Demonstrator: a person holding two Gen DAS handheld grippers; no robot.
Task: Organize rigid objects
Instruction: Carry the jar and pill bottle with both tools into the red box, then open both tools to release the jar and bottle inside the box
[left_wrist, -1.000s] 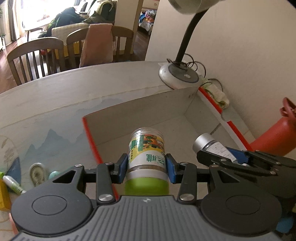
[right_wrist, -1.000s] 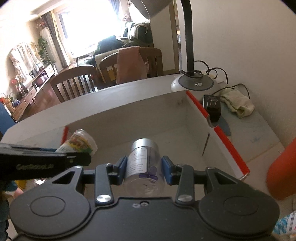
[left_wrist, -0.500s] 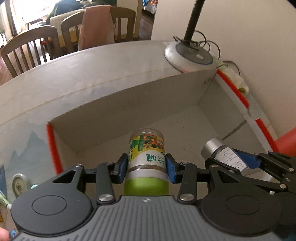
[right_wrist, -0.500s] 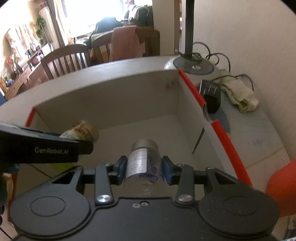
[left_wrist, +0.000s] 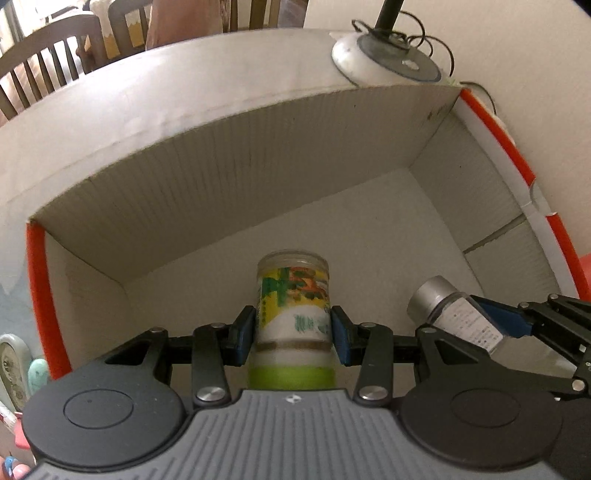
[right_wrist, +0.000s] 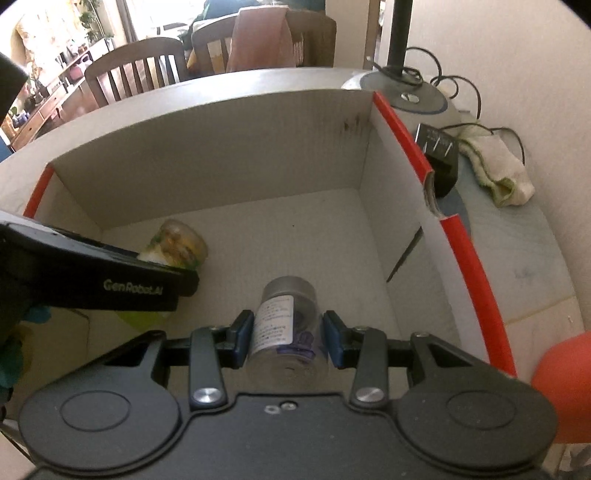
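Observation:
My left gripper (left_wrist: 293, 334) is shut on a green-lidded jar with a yellow and green label (left_wrist: 292, 314), held lid toward the camera inside an open white cardboard box with red edges (left_wrist: 207, 192). My right gripper (right_wrist: 288, 336) is shut on a clear bottle with a silver cap (right_wrist: 286, 325), also low inside the box (right_wrist: 207, 162). The right gripper and its bottle (left_wrist: 454, 317) show at the right of the left wrist view. The left gripper's jar (right_wrist: 177, 243) shows at the left of the right wrist view.
A desk lamp base (right_wrist: 402, 94) with cables stands behind the box's far right corner. A black power adapter (right_wrist: 439, 155) and a cloth (right_wrist: 495, 170) lie right of the box. A red object (right_wrist: 565, 384) is at the near right. Chairs (right_wrist: 136, 62) stand beyond the table.
Both grippers have moved forward and down into the box with their loads. The box walls now fill most of both views.

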